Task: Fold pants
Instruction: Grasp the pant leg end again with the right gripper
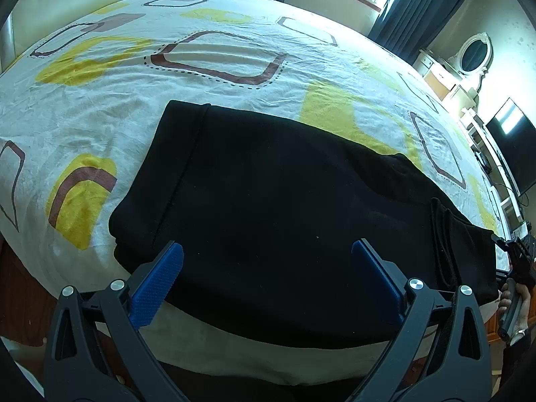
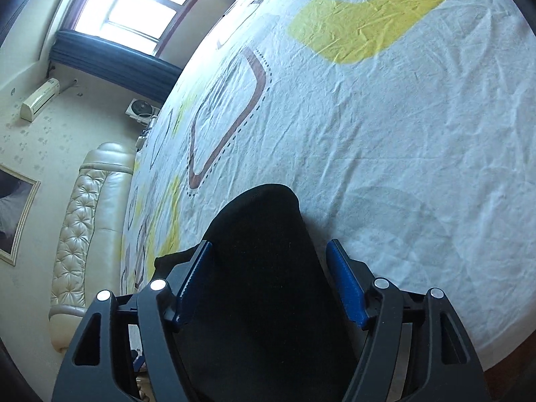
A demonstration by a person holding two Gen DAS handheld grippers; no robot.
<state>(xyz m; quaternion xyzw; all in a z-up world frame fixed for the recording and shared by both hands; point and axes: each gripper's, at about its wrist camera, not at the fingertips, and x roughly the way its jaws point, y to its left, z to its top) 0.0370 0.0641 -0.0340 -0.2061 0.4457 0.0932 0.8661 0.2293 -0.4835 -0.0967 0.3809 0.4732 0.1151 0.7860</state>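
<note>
Here, a wrinkled white bedsheet printed with yellow patches and brown rounded outlines (image 1: pixel 234 50) covers a wide bed. Behind it stands one cream tufted leather headboard (image 2: pixel 87 207); dark blue curtains (image 1: pixel 418 6) flank one bright window (image 2: pixel 134 3). One oval mirror (image 1: pixel 474 54) and one dark flat screen (image 1: pixel 512 144) stand along the wall. One pair of black fabric pants (image 1: pixel 284 201) lies partly folded on the sheet near the bed's edge. The left gripper (image 1: pixel 267 279) hangs over it with jaws wide apart, holding nothing. The right gripper (image 2: pixel 268 281) has its blue pads either side of a raised black fold, jaws apart, not pressing it.
</note>
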